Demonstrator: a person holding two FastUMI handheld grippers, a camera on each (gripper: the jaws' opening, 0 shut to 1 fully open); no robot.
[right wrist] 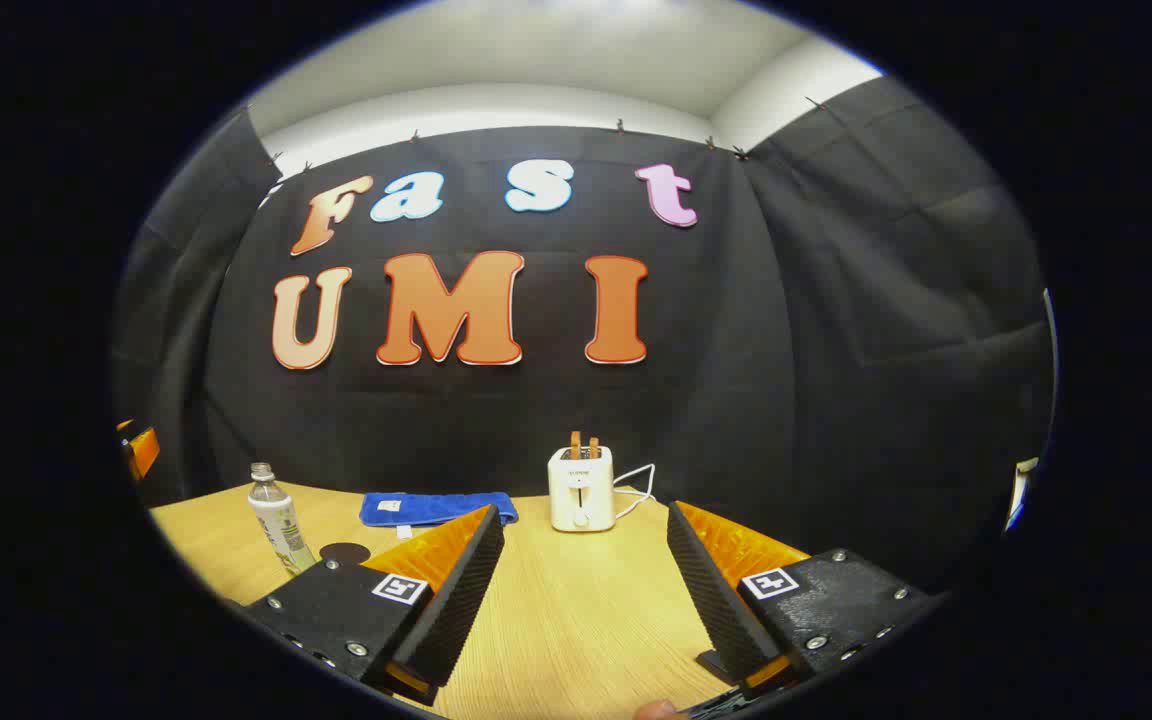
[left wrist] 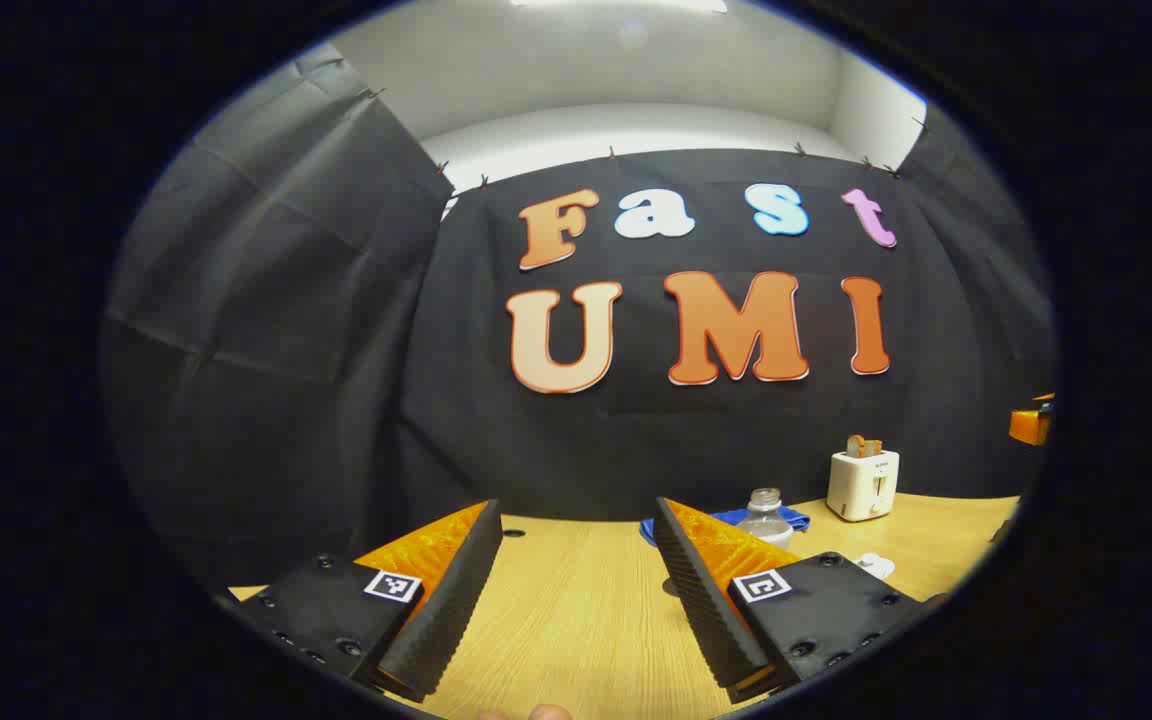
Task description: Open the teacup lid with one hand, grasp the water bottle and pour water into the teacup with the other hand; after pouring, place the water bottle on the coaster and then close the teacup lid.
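Wooden surface (right wrist: pixel 576 610) carries the untouched water bottle (right wrist: pixel 276 520) upright beside a dark coaster (right wrist: pixel 344 552), while left gripper (left wrist: pixel 576 590) and right gripper (right wrist: pixel 581 590) hover with jaws wide and empty, so every step seems left.

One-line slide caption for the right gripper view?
Open right gripper over the table, facing toaster, blue cloth and water bottle.

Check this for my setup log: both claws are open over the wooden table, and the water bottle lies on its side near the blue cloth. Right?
Not quite. In the right gripper view the water bottle stands upright, not on its side, near the blue cloth. Both the left claw and right claw are open over the wooden table.
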